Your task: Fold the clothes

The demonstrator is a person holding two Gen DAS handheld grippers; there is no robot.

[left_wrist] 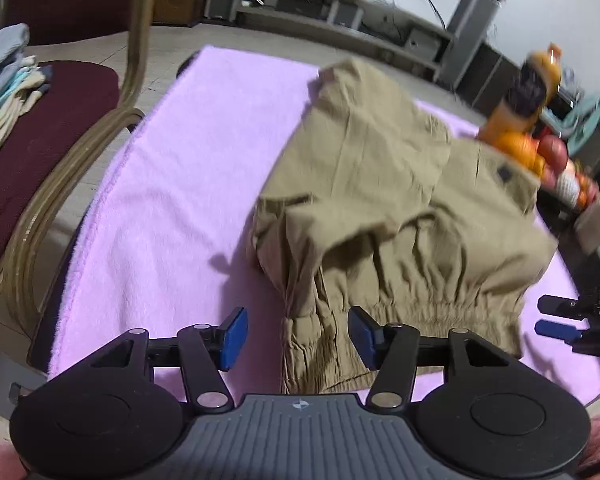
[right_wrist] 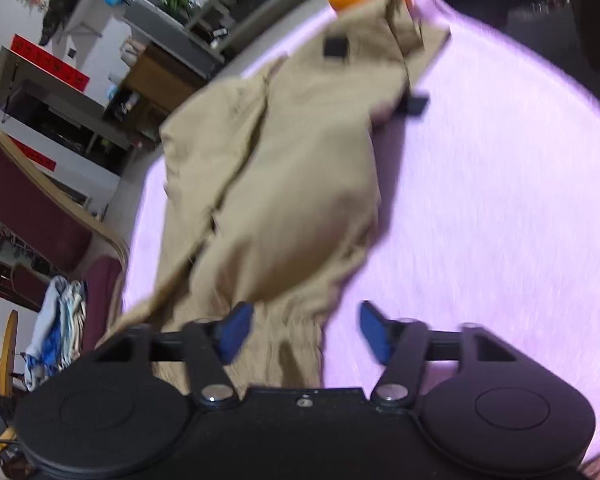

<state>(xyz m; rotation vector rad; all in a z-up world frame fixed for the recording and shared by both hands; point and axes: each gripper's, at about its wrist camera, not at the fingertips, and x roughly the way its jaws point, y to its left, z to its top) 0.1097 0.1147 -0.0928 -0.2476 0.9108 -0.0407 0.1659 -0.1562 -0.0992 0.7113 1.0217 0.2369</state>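
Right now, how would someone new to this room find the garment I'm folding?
Look for the table under a pink towel. On it lie the khaki trousers, partly folded, elastic waistband nearest the grippers. Unlike the stacked clothes on the maroon chair, they lie alone.

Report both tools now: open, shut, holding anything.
Left tool: open, pads clear of the khaki trousers lying between them, holding nothing.
Right tool: open, over the trousers' edge, holding nothing.
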